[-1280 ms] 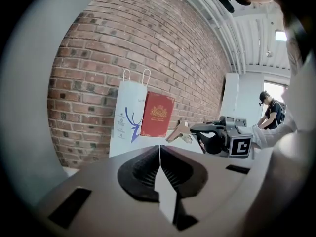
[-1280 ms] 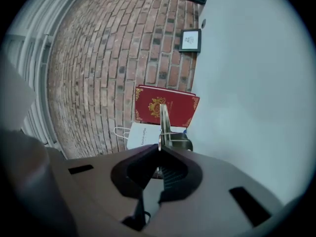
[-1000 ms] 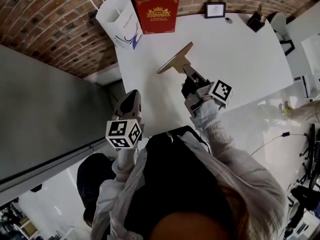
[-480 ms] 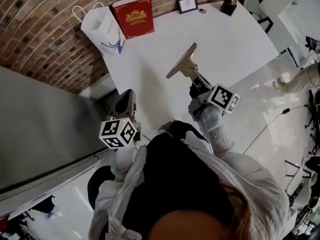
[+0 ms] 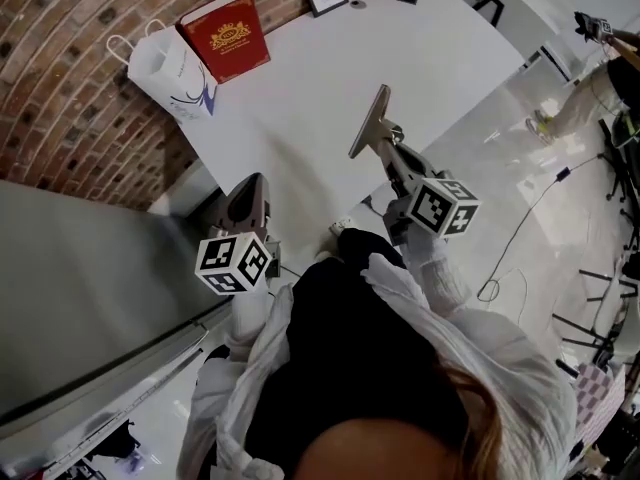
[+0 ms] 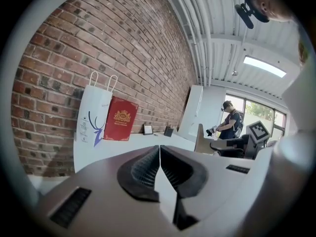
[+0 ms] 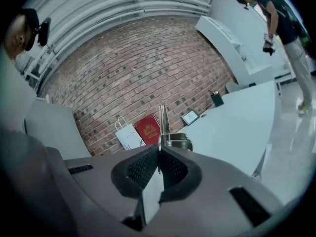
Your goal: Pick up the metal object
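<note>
The left claw [image 5: 253, 183] hangs at the worktop's [image 5: 300, 88] 7 o'clock edge, its jaws pressed together on nothing and taking no part. A white paper bag [image 5: 165, 63] and a red box [image 5: 225, 36] stand at the worktop's 11 o'clock corner, well apart from the action. The metal object [image 5: 372, 120], a flat plate on a short round stem, appears lifted clear above the worktop's 3 o'clock edge. The right claw [image 5: 393, 155] clamps it from 5 o'clock, jaws nearly together on a thin part beside the stem. The pick-up looks essentially made. The next move likely calls for a firm, steady clamp, since the plate could pivot.
</note>
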`<state>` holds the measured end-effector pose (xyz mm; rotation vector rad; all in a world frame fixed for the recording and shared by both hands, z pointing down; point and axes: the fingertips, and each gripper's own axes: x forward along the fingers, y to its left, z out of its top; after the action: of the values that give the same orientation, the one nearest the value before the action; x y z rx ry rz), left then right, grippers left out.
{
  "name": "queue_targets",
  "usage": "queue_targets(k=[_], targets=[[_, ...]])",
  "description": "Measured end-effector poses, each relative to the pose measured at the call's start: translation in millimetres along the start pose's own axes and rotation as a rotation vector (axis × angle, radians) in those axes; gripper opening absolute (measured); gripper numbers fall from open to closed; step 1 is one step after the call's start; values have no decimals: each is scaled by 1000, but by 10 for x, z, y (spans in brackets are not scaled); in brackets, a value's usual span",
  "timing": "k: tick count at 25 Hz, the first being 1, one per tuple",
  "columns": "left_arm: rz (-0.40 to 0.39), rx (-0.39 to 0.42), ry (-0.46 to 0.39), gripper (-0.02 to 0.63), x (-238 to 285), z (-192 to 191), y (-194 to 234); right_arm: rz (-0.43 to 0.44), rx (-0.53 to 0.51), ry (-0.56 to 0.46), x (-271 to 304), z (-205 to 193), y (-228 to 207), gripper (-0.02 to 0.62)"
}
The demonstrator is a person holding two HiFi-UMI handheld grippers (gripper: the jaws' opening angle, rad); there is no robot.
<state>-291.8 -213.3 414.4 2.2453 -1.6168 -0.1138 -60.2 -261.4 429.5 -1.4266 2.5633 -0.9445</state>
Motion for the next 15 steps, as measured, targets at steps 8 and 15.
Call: queue_targets(k=[8,15], targets=[[-91,11,19,18,102,-108,-285,-154,-258,28,-327,-173,-215,12],[-119,12,27,18,233,-122,-372,-173,-283,43,-338,-208,-255,12]])
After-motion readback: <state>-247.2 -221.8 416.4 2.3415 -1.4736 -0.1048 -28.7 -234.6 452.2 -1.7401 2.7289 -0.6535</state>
